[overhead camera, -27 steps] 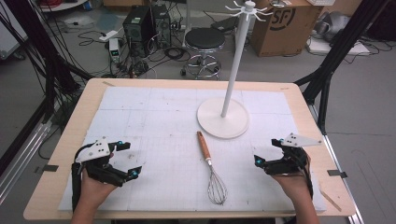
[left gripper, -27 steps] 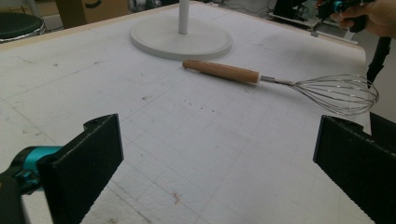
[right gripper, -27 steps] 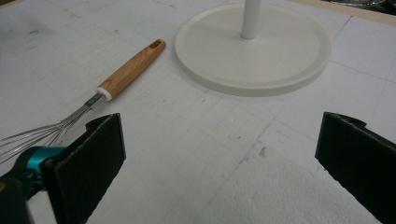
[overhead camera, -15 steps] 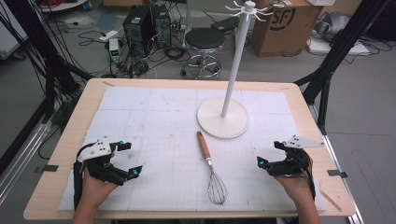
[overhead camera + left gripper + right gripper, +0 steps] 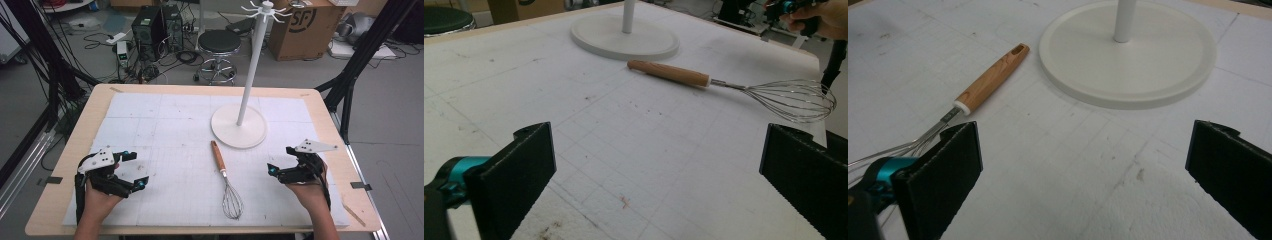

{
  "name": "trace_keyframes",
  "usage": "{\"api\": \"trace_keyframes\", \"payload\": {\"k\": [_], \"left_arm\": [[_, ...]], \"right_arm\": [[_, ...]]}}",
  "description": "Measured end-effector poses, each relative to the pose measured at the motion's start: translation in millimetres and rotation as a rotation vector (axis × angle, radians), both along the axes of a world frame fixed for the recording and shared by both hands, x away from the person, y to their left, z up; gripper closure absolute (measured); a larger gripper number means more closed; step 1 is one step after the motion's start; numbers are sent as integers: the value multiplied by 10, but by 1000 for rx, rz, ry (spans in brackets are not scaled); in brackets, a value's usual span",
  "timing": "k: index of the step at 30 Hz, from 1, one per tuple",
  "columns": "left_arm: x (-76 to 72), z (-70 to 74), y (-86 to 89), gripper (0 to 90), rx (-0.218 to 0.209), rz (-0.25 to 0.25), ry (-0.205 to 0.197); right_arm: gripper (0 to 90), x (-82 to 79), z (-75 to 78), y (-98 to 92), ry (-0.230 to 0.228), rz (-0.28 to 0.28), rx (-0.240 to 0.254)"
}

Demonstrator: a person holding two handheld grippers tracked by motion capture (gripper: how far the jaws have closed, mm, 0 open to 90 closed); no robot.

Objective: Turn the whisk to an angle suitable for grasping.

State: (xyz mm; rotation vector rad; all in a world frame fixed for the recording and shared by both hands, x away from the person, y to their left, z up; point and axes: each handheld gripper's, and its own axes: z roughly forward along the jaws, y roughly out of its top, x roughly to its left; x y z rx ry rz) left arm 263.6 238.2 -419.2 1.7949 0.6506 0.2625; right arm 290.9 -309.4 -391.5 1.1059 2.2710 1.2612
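A whisk (image 5: 223, 172) with a wooden handle and a wire head lies flat on the white mat, handle toward the stand. The white hook stand (image 5: 238, 126) rises from its round base behind it. My left gripper (image 5: 136, 169) rests open at the front left, well away from the whisk (image 5: 724, 82). At the front right my right gripper (image 5: 279, 160) is open too, a short way right of the whisk, and the whisk handle (image 5: 990, 80) lies ahead of its left jaw. Nothing sits between either pair of jaws.
The white gridded mat (image 5: 165, 125) covers most of the wooden table (image 5: 80, 145). The stand's base (image 5: 1128, 55) lies close ahead of my right gripper. Beyond the table's far edge are a stool (image 5: 220, 45), a cardboard box (image 5: 305, 25) and cables on the floor.
Both grippers stay open in nearly the same spots, with only slight shifts of the hands. The whisk and the stand have not moved.
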Motion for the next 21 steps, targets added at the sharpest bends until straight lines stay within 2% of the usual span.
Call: {"api": "trace_keyframes", "payload": {"k": [2,10,16,19,21], "left_arm": [[-1,16,-10,20,1,-2,-10],[4,14,-35,20,4,-8,-3],[7,10,-54,21,6,-14,-1],[9,8,-55,20,8,-16,-3],[10,3,-51,20,6,-13,1]], "right_arm": [[4,46,21,58,10,6,-13],[5,211,123,289,28,52,-43],[5,311,175,426,44,81,-53],[5,370,187,490,60,101,-32],[5,432,217,565,82,117,-47]]}}
